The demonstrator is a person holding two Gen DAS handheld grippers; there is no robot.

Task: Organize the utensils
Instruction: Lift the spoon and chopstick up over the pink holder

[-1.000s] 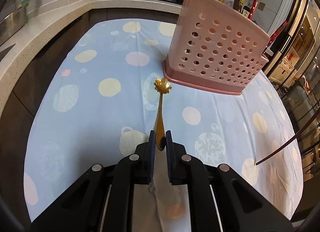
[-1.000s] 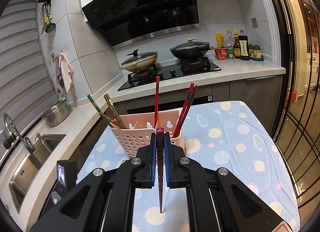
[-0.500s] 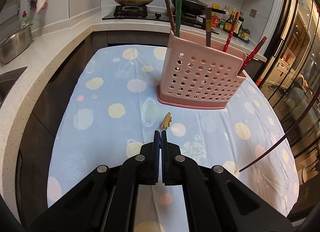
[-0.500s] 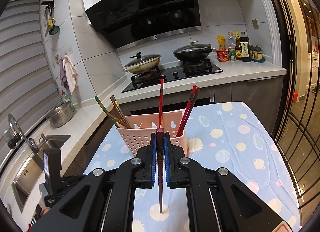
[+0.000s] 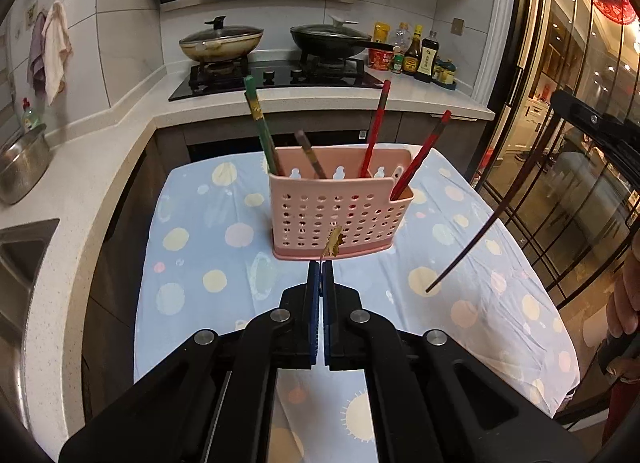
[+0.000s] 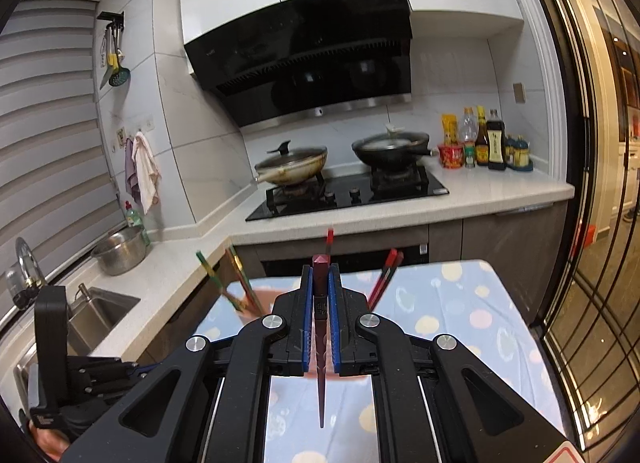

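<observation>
Left tongs (image 5: 320,263) are pinched tight on the thin handle of a small gold spoon (image 5: 333,242), and the flower-shaped bowl sticks up just past the blue tips, lifted off the tabletop (image 5: 192,259) with its pale blue spotted cloth. Straight ahead stands the pink perforated utensil basket (image 5: 336,211), upright on the cloth; the spoon's head sits in front of its lower wall from this angle, though whether they touch I cannot tell. Inside the basket: a green chopstick (image 5: 260,129) leaning left, a brown one (image 5: 310,153) in the middle, and red chopsticks (image 5: 378,127) tilted right.

Over on the right, the right tongs (image 6: 319,275) are clamped on a dark red chopstick (image 6: 320,343), held roughly upright with its thick end poking above the blue pads and its thin tip hanging below, above the cloth. In the left wrist view that same chopstick shows as a long dark slanted line off to the right of the basket, well apart from it.
</observation>
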